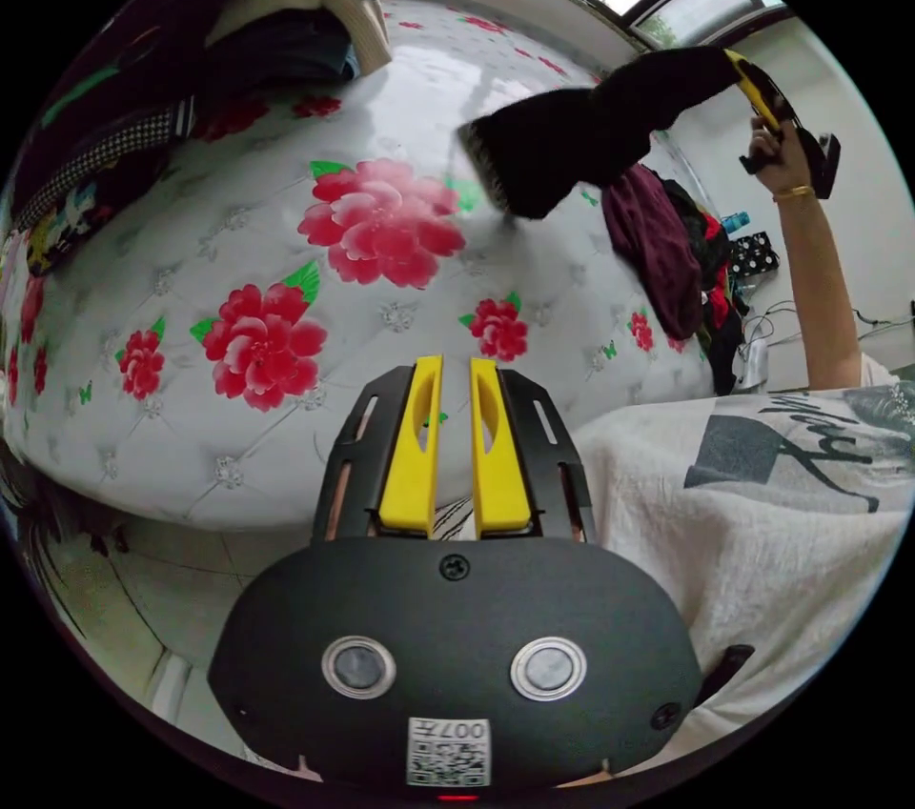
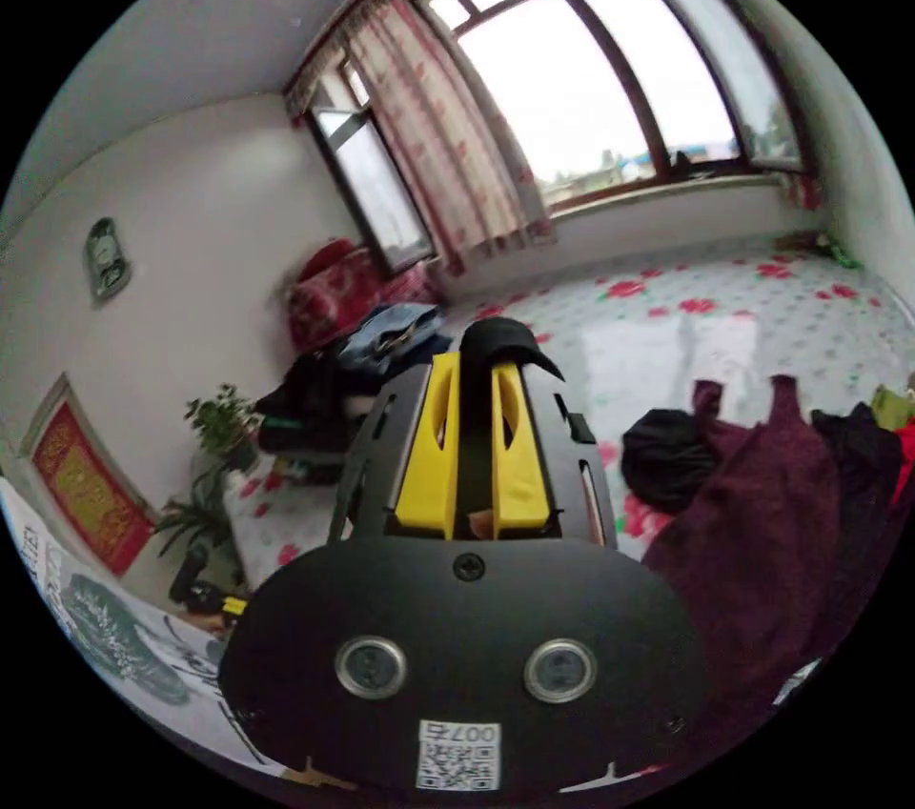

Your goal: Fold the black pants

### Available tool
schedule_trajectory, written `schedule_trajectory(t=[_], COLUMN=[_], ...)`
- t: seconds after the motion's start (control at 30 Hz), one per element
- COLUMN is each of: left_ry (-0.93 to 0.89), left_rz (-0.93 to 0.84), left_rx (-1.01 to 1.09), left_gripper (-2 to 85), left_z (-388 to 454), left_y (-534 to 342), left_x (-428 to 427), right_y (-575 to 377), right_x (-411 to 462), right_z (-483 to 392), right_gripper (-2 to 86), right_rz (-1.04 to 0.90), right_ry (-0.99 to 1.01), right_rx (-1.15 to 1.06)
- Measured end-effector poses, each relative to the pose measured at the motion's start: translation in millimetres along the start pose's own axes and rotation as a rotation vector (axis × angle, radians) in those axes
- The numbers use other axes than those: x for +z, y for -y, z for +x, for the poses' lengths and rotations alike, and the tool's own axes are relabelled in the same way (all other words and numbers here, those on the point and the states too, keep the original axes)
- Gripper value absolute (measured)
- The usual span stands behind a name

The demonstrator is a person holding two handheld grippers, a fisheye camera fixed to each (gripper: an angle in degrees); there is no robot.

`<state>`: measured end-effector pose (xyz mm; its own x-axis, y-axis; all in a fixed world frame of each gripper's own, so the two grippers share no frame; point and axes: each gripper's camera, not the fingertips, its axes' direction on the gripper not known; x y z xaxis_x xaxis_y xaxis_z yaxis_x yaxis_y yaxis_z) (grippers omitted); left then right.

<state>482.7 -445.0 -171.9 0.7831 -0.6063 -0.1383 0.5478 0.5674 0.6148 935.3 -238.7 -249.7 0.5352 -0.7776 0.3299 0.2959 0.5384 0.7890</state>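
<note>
Right hand-held gripper (image 2: 474,428) clamped on black pants (image 1: 591,137); we see them lifted above bed (image 1: 238,428), lower end near mattress. Left hand-held gripper (image 1: 456,447) holds nothing, yellow jaws narrowly apart. Flowered bed cover, clothes pile (image 1: 686,256) at edge, window (image 2: 572,85) behind.

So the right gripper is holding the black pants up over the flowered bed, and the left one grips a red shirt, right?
Not quite. In the left gripper view the left gripper grips nothing; its yellow fingers are bare. The right gripper does hold the black pants up over the flowered bed.
</note>
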Motion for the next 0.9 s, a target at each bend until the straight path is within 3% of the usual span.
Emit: schedule_trajectory(t=[0.17,0.33,0.43,0.57,0.9], left_ry=[-0.022,-0.031,-0.035,-0.036,-0.013], left_rz=[-0.032,-0.105,-0.136,-0.176,-0.194], left_rx=[-0.058,-0.050,-0.018,0.046,-0.040], left_gripper=[5.2,5.1,5.2,5.2,5.2], left_z=[-18,-26,-25,-18,-58], left_y=[4,17,32,56,77], left_x=[18,41,54,69,84], right_y=[-46,-183,-214,-197,-116], right_x=[7,21,20,51,300], right_z=[64,128,129,110,40], right_gripper=[8.1,10.0,10.3,10.5,10.9], right_rz=[-0.250,-0.659,-0.670,-0.615,-0.694], right_ry=[-0.283,-0.474,-0.446,-0.400,-0.185], right_rx=[0.038,0.205,0.271,0.198,-0.174])
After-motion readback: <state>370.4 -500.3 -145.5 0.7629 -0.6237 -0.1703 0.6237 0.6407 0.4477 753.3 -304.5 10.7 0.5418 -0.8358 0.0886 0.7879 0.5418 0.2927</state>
